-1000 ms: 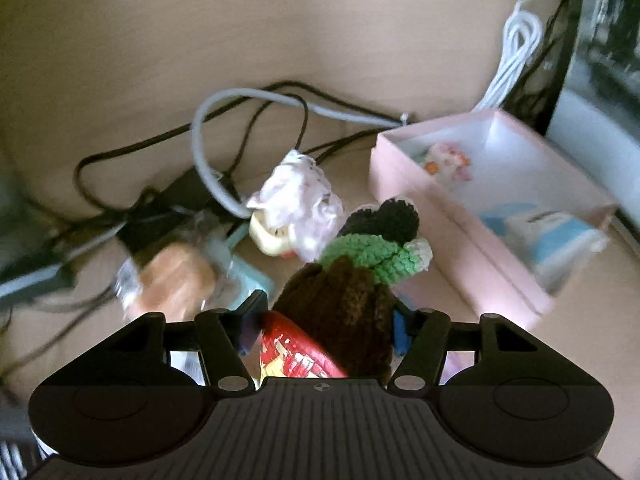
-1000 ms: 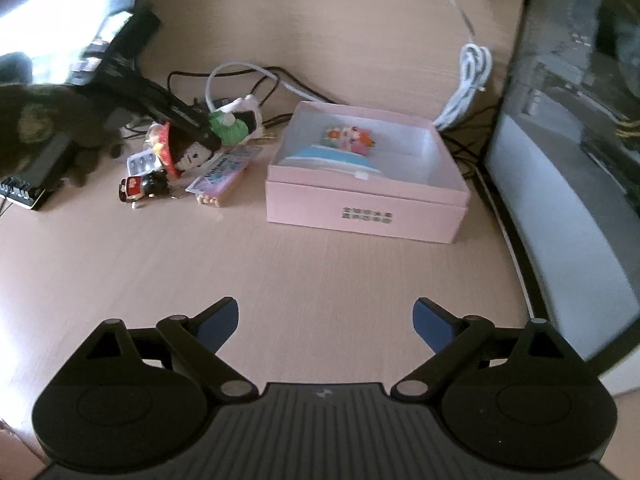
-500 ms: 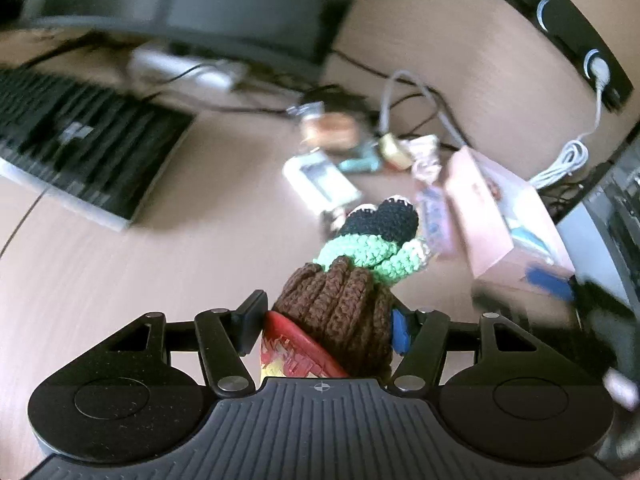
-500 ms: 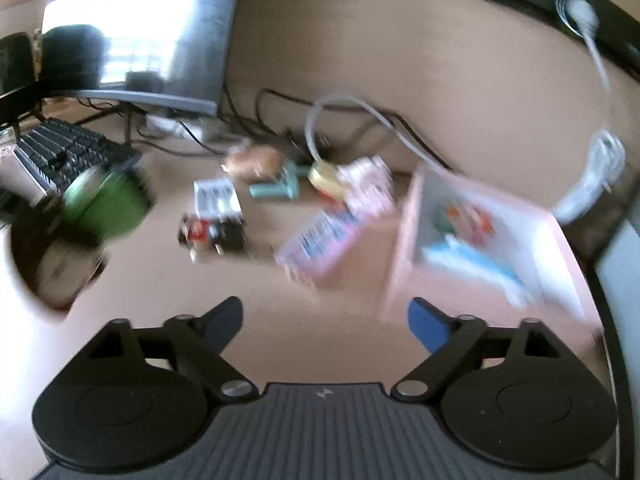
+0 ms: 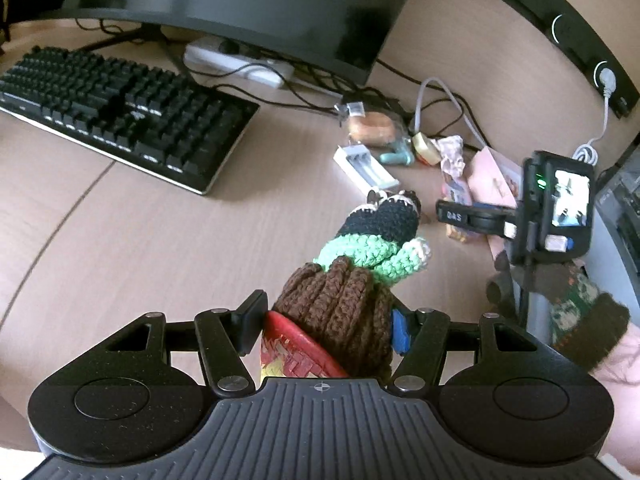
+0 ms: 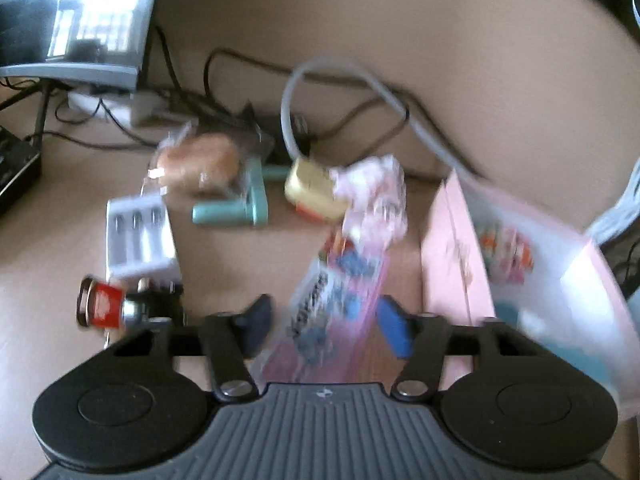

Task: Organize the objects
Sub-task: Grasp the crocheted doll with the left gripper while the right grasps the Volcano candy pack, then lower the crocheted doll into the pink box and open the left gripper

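Observation:
My left gripper [image 5: 326,330] is shut on a crocheted doll [image 5: 352,284] with a brown head, green top and black legs, held above the desk. My right gripper [image 6: 326,326] is open, its fingers on either side of a flat pink printed packet [image 6: 332,312] lying on the desk; the view is blurred. The open pink box [image 6: 520,256] sits just right of it and also shows in the left wrist view [image 5: 494,176]. The right gripper body [image 5: 552,208] shows at the right of the left wrist view.
A bagged bun [image 6: 200,160], white battery case [image 6: 138,240], teal tool [image 6: 240,204], yellow toy [image 6: 314,192], pink wrapper [image 6: 376,196] and red-capped keychain [image 6: 104,306] lie near tangled cables [image 6: 340,80]. A keyboard [image 5: 120,108], monitor [image 5: 240,4] and power strip [image 5: 240,66] stand to the left.
My left gripper has pulled back and risen with the doll, away from the pile. My right gripper has moved forward and down over the pink packet beside the box.

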### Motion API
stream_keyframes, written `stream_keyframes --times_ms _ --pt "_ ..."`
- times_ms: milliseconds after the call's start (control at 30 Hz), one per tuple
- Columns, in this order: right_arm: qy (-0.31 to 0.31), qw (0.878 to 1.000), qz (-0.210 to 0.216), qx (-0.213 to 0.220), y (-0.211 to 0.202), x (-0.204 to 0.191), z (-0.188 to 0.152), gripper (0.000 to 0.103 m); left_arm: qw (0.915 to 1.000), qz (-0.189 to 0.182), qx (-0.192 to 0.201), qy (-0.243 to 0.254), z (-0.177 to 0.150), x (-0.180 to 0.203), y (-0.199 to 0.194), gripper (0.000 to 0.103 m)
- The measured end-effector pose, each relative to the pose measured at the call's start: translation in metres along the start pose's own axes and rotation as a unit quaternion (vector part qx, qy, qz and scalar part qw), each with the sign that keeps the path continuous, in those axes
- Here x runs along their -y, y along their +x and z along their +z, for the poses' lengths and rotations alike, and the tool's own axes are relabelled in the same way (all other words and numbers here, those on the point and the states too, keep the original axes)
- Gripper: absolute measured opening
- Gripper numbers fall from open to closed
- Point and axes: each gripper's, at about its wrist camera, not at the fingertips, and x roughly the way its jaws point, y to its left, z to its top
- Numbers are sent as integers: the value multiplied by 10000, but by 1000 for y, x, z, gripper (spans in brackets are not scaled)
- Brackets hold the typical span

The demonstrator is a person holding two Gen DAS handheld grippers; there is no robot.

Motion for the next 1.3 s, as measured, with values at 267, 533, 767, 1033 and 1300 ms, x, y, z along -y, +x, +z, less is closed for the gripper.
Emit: stream_keyframes --times_ms 267,533,767,1033,1300 --pt "142 9990 298 -305 -61 25 -52 42 9968 -551 -356 467 3 43 37 66" --pt "693 9941 334 -764 -124 66 -115 43 9872 -1081 -653 970 -1 90 70 66" --pt "775 9942 459 -592 -130 74 -120 45 9787 -1170 -1048 1321 -12 110 82 66" --pt "763 9939 533 -588 -108 75 -106 44 9799 -1011 -1086 1334 -16 117 81 66" --pt "1213 9903 311 -596 -149 112 -121 43 9752 -1093 -1199 1506 -20 129 79 66"
